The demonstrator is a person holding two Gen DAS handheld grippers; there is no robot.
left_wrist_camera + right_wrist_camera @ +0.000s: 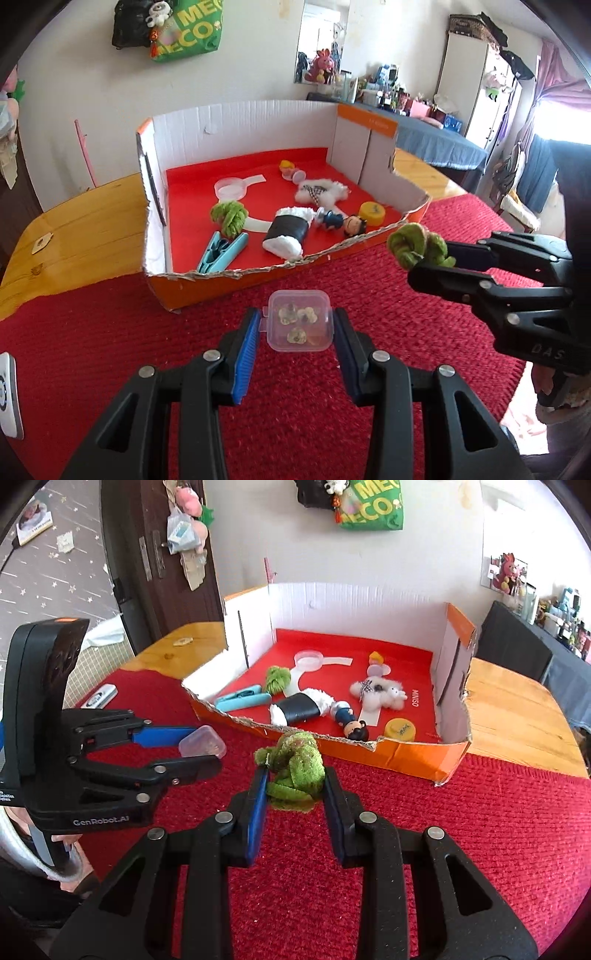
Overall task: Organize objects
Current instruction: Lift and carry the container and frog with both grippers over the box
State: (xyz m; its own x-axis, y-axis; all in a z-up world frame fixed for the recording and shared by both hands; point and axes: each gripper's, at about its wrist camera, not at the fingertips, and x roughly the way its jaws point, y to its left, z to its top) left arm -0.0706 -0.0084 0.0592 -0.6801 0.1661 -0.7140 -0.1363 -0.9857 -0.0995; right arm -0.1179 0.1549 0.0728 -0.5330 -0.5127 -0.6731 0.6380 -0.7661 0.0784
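My left tongs (295, 328) clamp a small clear square plastic case (300, 320) with pale beads inside, above the red ribbed cloth (110, 339) on the surface. My right tongs (295, 788) squeeze a fuzzy green yarn knot (295, 768). Just ahead of both sits the torn cardboard box (255, 271), red-lined, with a second green knot (229, 216), teal clip (221, 251), fluffy white toy (321, 192), yellow cap (372, 213).

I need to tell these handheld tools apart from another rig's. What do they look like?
Both are matte black plastic with silver rivets and bright blue ribbed finger pads. The left tool reads "GenRobot.AI" in white and has an orange patch on top. The right tool shows raised "DAS" lettering. No cables show.
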